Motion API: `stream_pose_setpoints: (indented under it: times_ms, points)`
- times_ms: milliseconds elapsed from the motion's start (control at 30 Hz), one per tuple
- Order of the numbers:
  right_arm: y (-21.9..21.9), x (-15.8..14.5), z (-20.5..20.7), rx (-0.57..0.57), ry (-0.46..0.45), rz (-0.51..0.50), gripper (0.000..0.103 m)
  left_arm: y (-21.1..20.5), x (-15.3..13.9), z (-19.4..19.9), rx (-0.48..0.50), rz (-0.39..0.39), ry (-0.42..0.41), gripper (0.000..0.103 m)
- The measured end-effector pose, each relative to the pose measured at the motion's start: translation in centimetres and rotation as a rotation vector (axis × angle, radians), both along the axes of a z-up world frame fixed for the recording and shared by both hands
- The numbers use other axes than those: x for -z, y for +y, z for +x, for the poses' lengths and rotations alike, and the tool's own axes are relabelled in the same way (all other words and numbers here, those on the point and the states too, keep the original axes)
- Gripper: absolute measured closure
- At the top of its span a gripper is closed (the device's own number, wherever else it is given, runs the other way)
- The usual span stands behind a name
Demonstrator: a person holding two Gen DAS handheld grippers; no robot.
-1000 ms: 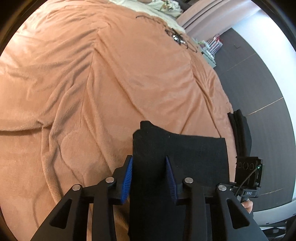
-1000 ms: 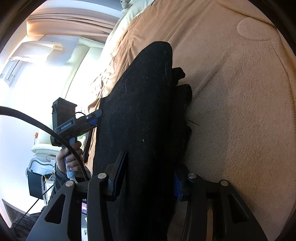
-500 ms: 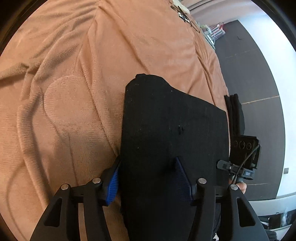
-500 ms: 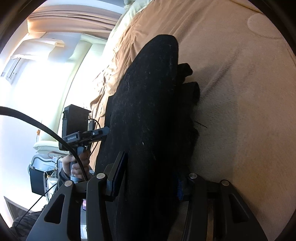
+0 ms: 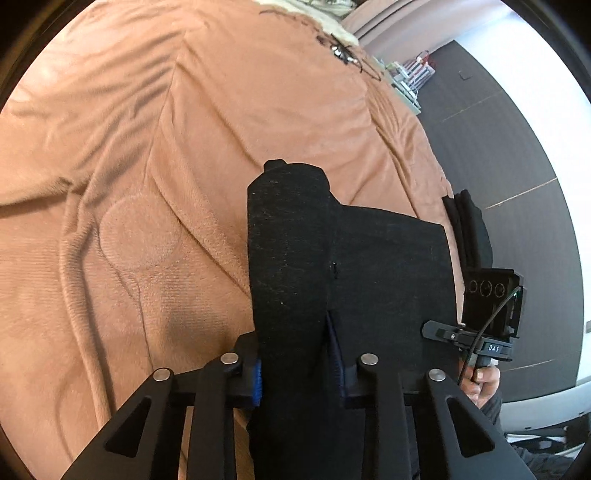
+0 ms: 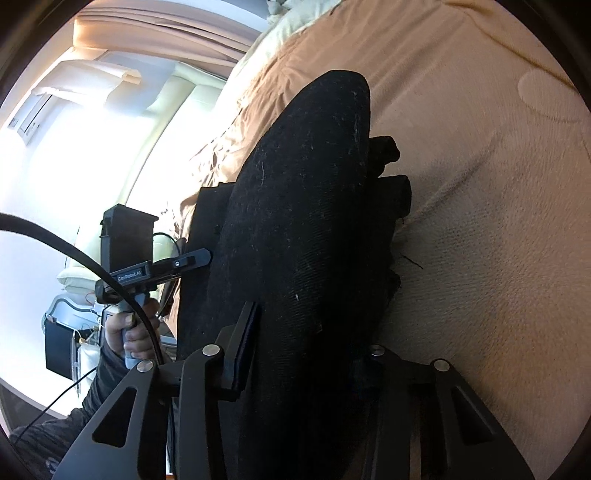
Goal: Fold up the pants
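The black pants lie folded on a peach blanket. My left gripper is closing, and its blue pads press a raised fold of the fabric that stands up ahead of the fingers. In the right wrist view the pants rise as a thick dark roll. My right gripper is closing around it; the left pad touches the cloth and the other pad is hidden behind it. A hand holds the left gripper at the far side of the pants.
The bed's edge runs close on the right, with dark floor beyond. Another dark garment hangs at that edge. Cream bedding and a small dark tangle lie at the bed's head. The blanket spreads wide and wrinkled.
The left jaws stood wider half a second ago and have narrowed onto a bunched fold, which now rises higher. The right jaws have drawn in slightly on the roll.
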State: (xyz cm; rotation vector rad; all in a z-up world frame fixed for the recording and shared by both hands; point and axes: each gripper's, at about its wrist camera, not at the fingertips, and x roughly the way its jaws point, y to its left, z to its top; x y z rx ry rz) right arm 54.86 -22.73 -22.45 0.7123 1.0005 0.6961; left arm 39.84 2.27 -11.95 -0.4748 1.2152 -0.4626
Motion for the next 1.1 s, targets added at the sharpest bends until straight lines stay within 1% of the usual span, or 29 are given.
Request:
stream_pose_setpoints:
  times_ms: [67,267,433,533,800,1100]
  points:
    - [0.4,-0.7,-0.5,0.008,-0.023,-0.014,0.070,0.1,-0.4,-0.3,-0.013,-0.011,-0.006,0.079]
    - [1.6,-2.8,-2.2,0.027,-0.091,-0.054,0.071,0.1,-2.5,-2.2,-0.038,-0.011,-0.060,0.079]
    - [2.6,-4.4,-3.2,0.037,-0.123,-0.069,0.073,-0.2,-4.6,-3.7,-0.048,-0.004,-0.110,0.079]
    - [3.2,-5.7,-4.1,0.045,-0.148,-0.095,0.074,-0.1,-5.6,-4.7,-0.052,-0.008,-0.131,0.080]
    - [4.9,-10.2,-7.1,0.086,-0.251,-0.153,0.075,-0.4,-8.7,-7.8,-0.072,-0.032,-0.219,0.080]
    - [4.6,-13.8,-9.7,0.121,-0.346,-0.201,0.076,-1.3,-12.0,-10.5,-0.072,-0.054,-0.300,0.080]
